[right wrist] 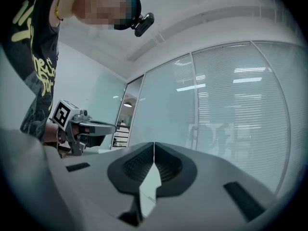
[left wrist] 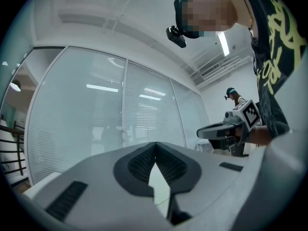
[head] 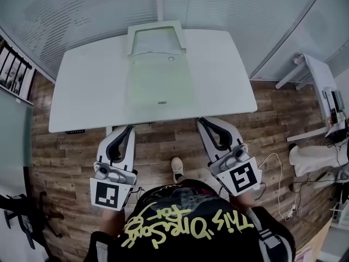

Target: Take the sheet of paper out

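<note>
Yellow script beginning "This" crosses my black T-shirt (head: 185, 222). My left claw (head: 129, 127) and right claw (head: 202, 120) are pinched closed, empty. On the white desk (head: 82, 91) the pale green paper sheet (head: 158, 81) lies lengthwise away from me, far end meeting a white tray (head: 155, 37).

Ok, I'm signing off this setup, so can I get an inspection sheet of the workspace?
Surface: white table.
Job's things: pale green see-through sleeve flat on the table; white tray at the far edge.
Clutter: nothing seen on the table.
Grippers: left claw and right claw both shut, empty, by the near edge.
Cables: white cable loose on the floor, right.
Surroundings: wood floor, glass wall with blinds, second desk at right.
</note>
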Demonstrator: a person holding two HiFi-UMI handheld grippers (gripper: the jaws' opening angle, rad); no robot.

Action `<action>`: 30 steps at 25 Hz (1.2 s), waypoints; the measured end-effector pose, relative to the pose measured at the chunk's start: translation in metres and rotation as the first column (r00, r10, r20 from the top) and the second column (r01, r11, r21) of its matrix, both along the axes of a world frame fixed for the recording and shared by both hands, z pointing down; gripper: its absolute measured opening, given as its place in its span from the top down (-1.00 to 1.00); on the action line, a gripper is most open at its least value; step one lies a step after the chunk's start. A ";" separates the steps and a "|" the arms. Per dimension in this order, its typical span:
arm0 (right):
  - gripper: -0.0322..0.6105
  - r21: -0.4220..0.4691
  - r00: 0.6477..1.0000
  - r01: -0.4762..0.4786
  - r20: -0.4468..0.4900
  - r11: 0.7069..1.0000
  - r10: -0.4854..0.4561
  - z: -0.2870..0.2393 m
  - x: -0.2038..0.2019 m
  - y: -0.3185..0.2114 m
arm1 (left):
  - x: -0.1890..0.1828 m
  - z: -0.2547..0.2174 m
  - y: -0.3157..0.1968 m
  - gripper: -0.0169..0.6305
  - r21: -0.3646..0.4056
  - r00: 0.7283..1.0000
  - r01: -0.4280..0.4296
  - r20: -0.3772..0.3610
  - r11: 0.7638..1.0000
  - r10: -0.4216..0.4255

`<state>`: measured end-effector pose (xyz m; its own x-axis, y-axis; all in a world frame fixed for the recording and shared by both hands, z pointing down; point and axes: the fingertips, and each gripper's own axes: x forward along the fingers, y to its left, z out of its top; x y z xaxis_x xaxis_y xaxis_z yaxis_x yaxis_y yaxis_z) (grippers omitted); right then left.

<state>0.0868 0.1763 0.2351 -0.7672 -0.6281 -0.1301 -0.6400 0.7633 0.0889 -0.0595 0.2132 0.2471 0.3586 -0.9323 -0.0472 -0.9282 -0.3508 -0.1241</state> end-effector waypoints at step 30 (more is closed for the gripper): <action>0.87 -0.025 0.999 0.044 -0.024 0.999 -0.044 0.004 -0.013 -0.089 | -0.009 0.004 -0.080 0.93 -0.016 0.998 0.056 0.016 0.998 -0.056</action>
